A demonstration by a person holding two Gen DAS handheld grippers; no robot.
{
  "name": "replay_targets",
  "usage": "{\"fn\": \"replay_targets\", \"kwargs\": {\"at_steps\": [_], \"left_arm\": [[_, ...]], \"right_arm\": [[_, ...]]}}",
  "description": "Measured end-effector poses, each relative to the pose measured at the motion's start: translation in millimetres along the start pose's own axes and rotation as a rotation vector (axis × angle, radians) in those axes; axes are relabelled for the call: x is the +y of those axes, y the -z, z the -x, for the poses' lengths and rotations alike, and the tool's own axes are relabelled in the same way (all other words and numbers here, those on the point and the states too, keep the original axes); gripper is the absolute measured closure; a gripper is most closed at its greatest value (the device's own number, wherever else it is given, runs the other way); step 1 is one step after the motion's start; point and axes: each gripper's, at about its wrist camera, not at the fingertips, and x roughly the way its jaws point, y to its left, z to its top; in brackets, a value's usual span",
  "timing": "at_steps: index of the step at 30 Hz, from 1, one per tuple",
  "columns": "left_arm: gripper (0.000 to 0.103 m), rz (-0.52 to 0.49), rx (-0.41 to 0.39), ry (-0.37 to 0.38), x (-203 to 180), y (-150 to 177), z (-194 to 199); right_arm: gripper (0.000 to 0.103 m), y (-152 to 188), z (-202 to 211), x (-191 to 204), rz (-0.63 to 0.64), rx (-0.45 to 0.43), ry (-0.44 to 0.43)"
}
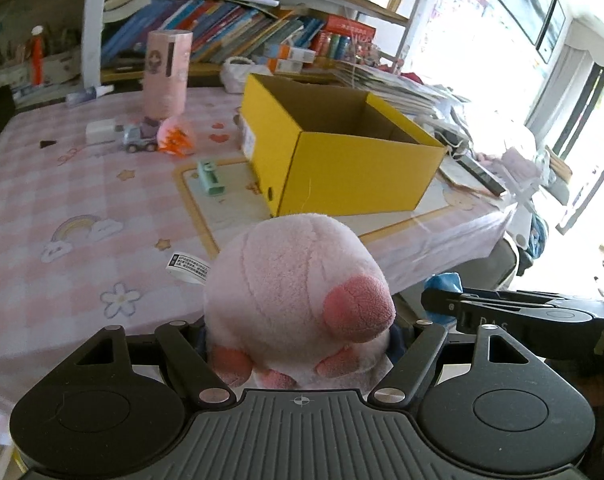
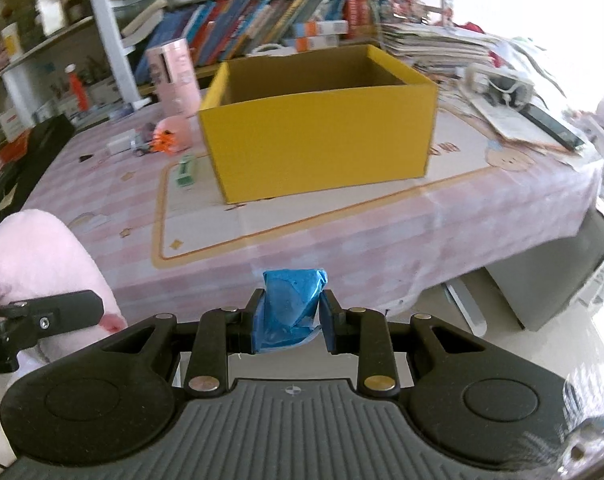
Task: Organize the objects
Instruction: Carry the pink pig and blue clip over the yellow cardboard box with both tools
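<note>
My left gripper (image 1: 298, 344) is shut on a pink plush toy (image 1: 298, 280), held in front of the table's near edge; the toy hides its fingertips. The plush also shows at the left in the right wrist view (image 2: 42, 256). My right gripper (image 2: 290, 316) is shut on a crumpled blue packet (image 2: 292, 300), also before the table edge; it shows at the right of the left wrist view (image 1: 501, 312). An open, empty yellow cardboard box (image 1: 341, 152) (image 2: 317, 136) stands on the pink checked tablecloth (image 1: 62, 200) beyond both grippers.
On the cloth left of the box lie a green clip (image 1: 210, 176), a toy truck (image 1: 138, 140), a pink-orange toy (image 1: 178, 136), a white block (image 1: 100, 130) and a tall pink tube (image 1: 166, 72). Bookshelves stand behind. Paper stacks (image 2: 441, 48) lie to the right.
</note>
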Motion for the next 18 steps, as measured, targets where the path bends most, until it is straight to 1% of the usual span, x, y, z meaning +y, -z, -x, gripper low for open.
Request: {"fn": "replay_targets", "kwargs": {"at_steps": [7, 18], "left_arm": [[0.026, -0.002, -0.002, 0.003, -5, -5, -6], [0.026, -0.020, -0.020, 0.022, -19, -26, -28]], "right_arm": [[0.077, -8, -4, -13, -0.009, -0.002, 0.007], [0.077, -27, -20, -31, -0.012, 0.012, 0.020]]}}
